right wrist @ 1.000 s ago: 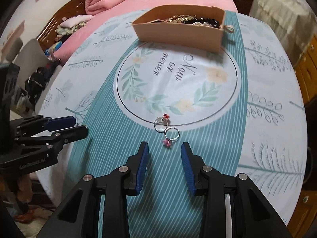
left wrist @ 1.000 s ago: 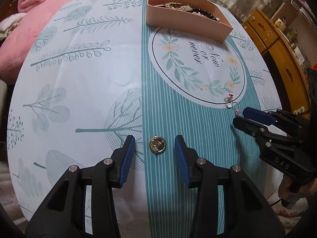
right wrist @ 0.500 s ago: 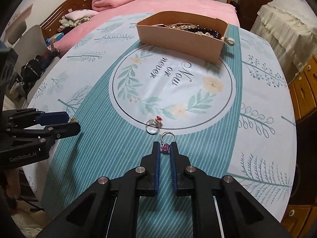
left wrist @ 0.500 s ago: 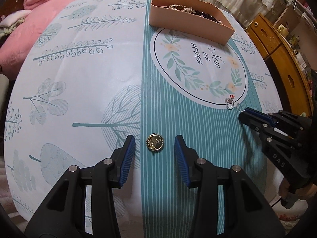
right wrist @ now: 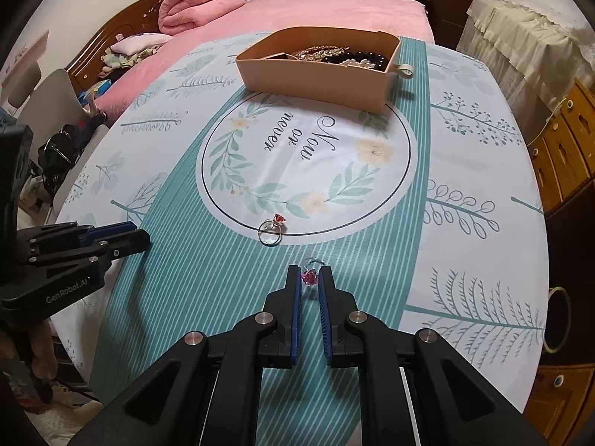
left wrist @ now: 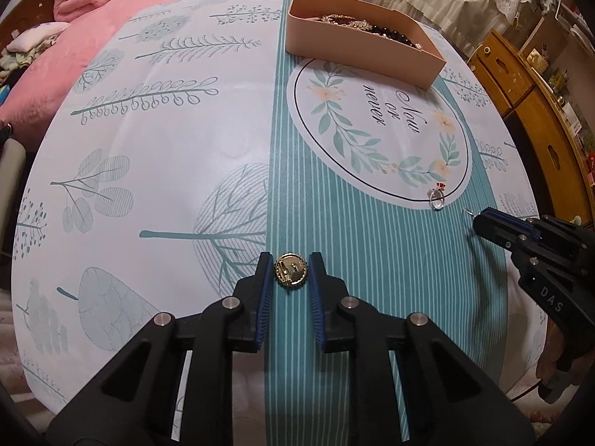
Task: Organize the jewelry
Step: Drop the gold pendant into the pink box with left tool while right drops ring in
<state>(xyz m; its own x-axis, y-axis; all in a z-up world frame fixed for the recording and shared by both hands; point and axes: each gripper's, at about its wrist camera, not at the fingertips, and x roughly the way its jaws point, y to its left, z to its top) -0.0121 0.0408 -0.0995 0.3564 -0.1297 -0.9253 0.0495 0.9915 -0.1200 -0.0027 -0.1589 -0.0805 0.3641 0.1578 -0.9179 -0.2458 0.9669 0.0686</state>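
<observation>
Pink bed w/ folded pink blanket behind tabletop (leaf-print cloth); wooden drawers at right, grey chair at left.

the pink-stone ring shows only its gem and a blurred sliver of band between the right gripper's pads. the box wall hides most of the jewelry pile; pieces blur together.

I am looking past my worktop at a pink bed filling the upper centre, wooden drawers standing at right, a grey chair sitting at left.
</observation>
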